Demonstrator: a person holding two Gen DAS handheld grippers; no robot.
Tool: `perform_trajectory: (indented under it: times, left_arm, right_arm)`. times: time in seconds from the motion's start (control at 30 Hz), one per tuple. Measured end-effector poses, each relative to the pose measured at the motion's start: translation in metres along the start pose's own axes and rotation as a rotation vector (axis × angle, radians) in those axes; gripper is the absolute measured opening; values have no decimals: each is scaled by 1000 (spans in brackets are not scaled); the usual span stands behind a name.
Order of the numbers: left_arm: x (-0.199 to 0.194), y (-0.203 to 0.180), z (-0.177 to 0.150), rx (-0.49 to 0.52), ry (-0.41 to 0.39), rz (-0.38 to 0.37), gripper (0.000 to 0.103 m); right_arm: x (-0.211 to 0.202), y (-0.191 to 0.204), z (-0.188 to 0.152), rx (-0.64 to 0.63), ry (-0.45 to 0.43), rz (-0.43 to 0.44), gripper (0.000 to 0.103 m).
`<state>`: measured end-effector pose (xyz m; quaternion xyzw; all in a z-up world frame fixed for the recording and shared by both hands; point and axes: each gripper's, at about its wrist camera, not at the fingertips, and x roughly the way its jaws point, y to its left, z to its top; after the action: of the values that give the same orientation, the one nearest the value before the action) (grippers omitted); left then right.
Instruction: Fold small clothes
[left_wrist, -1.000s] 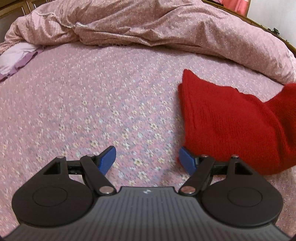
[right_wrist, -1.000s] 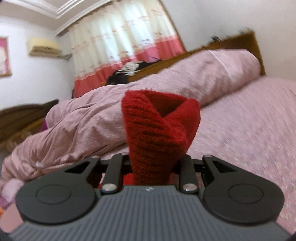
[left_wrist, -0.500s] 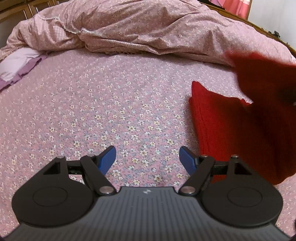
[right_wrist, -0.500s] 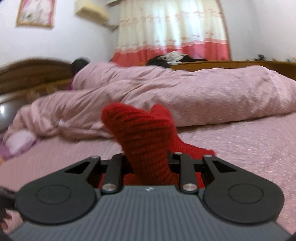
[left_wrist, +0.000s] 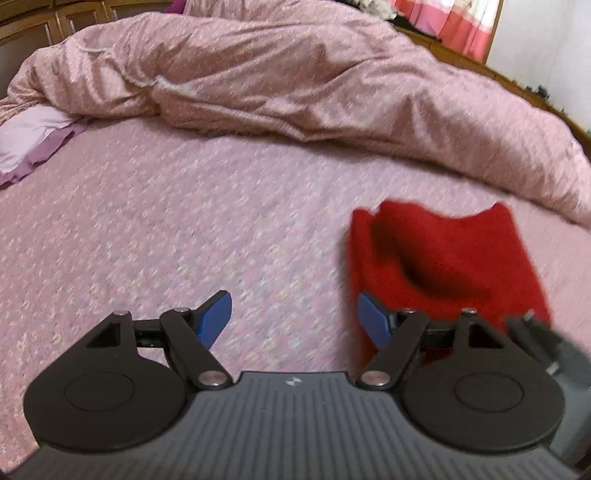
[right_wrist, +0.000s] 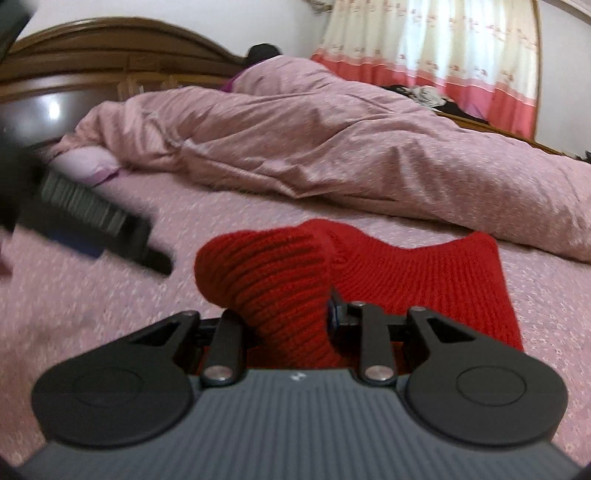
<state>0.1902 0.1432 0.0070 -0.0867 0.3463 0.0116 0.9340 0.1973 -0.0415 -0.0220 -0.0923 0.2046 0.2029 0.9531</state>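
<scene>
While our right gripper (right_wrist: 291, 317) pinches a raised fold of the red knit garment (right_wrist: 417, 273) (long axis running away toward the duvet (right_wrist: 332, 147)), our left gripper (left_wrist: 293, 319) hangs wide apart over the floral bedsheet (left_wrist: 184, 229).

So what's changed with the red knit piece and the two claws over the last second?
The right claw, shut on the red knit garment, has carried its gripped end down from mid-air and over the part lying on the bedsheet, doubling it. The left claw has stayed open and empty beside the garment. The quilt is unchanged.
</scene>
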Motion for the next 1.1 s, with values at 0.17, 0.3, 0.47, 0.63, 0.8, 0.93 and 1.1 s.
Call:
perform_trajectory:
  times: [0.17,0.3,0.47,0.63,0.8,0.93,1.1]
  left_arm:
    - [2,-28,20,11,-10,-94,79]
    - [27,-56,29,37,50,-151,79]
    - [59,-71,24,86,126,-85,79]
    - [68,-57,23,51,155,-122,83]
    - [69,-40,18,-38,172,-177,85]
    - [70,-28,11,-95,177,-233,88]
    - [62,-20,8,-159,175,-301,89]
  right_arm:
    - [-4,-2,-5,32,-7,39,40]
    - [-13,1,-10,58,-17,57,55]
    - [-29,-1,-11,83,-24,96,63]
    - [-55,-21,-15,91,-5,168,63]
    - [-89,-68,-14,257,-33,184,64]
    - [-101,-111,-11,391,-51,120,71]
    - [-96,-148,-14,519,-37,75,72]
